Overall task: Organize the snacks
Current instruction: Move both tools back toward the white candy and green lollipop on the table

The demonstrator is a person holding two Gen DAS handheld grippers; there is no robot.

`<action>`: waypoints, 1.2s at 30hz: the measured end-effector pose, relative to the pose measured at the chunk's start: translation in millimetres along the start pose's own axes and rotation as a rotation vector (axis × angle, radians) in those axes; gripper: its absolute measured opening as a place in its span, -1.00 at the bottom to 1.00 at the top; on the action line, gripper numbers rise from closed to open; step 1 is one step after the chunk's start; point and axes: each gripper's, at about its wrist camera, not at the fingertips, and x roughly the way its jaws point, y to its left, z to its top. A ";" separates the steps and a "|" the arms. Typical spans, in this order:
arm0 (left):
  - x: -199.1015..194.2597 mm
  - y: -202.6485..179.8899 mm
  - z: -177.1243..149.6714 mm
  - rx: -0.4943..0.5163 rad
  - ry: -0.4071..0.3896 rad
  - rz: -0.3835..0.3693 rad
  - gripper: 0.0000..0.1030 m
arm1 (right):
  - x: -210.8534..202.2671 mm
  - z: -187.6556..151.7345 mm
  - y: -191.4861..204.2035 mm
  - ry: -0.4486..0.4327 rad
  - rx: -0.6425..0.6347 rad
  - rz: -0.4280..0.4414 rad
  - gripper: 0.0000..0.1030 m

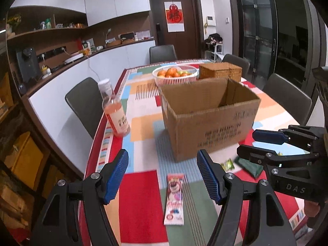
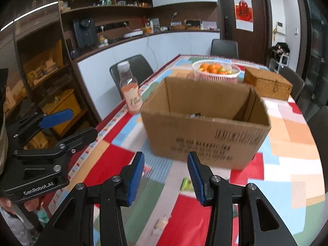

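Note:
An open cardboard box (image 1: 207, 121) stands mid-table; it also shows in the right wrist view (image 2: 205, 131). My left gripper (image 1: 163, 176) is open and empty above a long snack packet (image 1: 174, 201) lying on the tablecloth. My right gripper (image 2: 166, 176) is open and empty, in front of the box; it also shows from the left wrist view (image 1: 246, 143). A small green snack (image 2: 187, 184) lies beside its right finger. A dark green packet (image 1: 249, 166) and a small green-yellow snack (image 1: 228, 164) lie by the box. A blurred small item (image 2: 162, 224) lies nearer me.
A pink drink bottle (image 1: 114, 110) stands near the table's left edge. A white basket of oranges (image 1: 175, 74) and a wicker box (image 1: 220, 71) stand behind the cardboard box. Chairs (image 1: 86, 104) surround the table. My left gripper shows in the right wrist view (image 2: 67, 123).

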 end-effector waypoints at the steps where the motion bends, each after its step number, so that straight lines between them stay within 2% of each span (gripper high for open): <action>1: -0.2 -1.0 -5.0 0.002 0.008 -0.004 0.33 | 0.9 -4.5 0.9 0.009 -0.003 0.000 -0.13; 8: 5.0 -19.0 -37.8 0.001 0.082 -0.053 0.33 | 2.8 -31.4 2.0 0.072 -0.014 -0.002 -0.13; 16: 16.0 -53.6 -67.7 -0.048 0.185 -0.166 0.32 | -7.7 -59.7 -17.5 0.112 0.021 -0.038 -0.13; 24: 27.9 -83.4 -74.7 -0.020 0.245 -0.175 0.31 | -18.1 -89.7 -54.4 0.142 0.109 -0.133 -0.13; 28: 42.7 -94.2 -78.4 -0.023 0.299 -0.181 0.19 | -18.7 -98.8 -74.6 0.151 0.165 -0.167 -0.13; 36: 76.2 -112.2 -86.5 -0.036 0.400 -0.176 -0.04 | -14.9 -110.9 -109.0 0.136 0.232 -0.300 -0.13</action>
